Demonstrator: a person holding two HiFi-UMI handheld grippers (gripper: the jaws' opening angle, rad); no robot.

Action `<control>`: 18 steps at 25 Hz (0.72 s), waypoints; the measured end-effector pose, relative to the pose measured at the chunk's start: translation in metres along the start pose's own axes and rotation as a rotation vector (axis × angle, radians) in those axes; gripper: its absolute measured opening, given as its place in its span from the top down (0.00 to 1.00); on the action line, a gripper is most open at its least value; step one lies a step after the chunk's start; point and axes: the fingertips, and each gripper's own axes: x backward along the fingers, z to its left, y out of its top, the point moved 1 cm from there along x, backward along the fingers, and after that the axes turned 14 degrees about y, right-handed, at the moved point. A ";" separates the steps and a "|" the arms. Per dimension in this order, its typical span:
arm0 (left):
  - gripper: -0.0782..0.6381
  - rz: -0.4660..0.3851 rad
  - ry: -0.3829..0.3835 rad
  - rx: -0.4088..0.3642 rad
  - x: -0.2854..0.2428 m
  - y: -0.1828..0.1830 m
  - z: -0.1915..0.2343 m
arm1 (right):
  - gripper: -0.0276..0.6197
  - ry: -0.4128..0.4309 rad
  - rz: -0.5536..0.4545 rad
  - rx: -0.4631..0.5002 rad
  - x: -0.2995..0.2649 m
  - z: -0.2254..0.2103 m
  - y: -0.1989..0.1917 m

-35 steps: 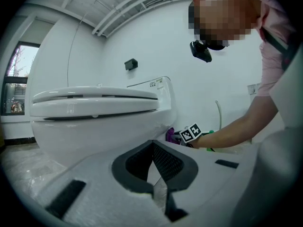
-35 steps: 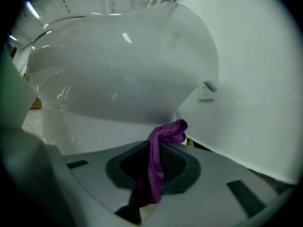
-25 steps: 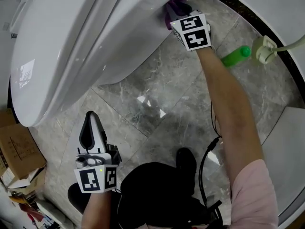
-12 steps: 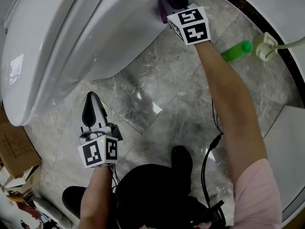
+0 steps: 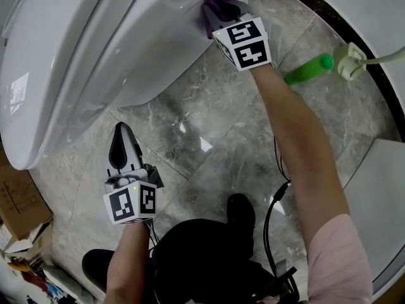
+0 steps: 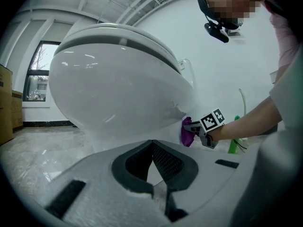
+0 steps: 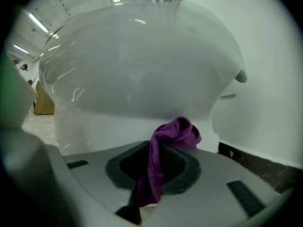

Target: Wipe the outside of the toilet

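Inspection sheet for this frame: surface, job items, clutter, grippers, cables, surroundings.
Surface: grey marble floor tiles, with glare patches.
Job's things: white toilet, lid down; purple cloth against the bowl's outer side.
Clutter: green bottle on the floor by the wall; cardboard boxes at the left.
Grippers: right gripper shut on the purple cloth, at the bowl; left gripper shut, empty, clear of the toilet.
Cables: black cable hanging under the right arm; pale hose from a wall fitting.
Surroundings: window behind the toilet; person's dark shoe on the tiles.
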 end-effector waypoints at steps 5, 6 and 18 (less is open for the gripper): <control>0.88 0.009 -0.003 -0.002 0.001 -0.006 0.002 | 0.86 0.031 0.000 -0.008 -0.004 0.021 -0.003; 0.88 0.008 -0.004 -0.002 0.001 -0.007 0.003 | 0.86 0.033 0.001 -0.006 -0.004 0.024 -0.004; 0.88 0.006 -0.009 0.022 0.008 -0.009 0.009 | 0.86 0.092 -0.031 -0.007 -0.008 0.071 0.005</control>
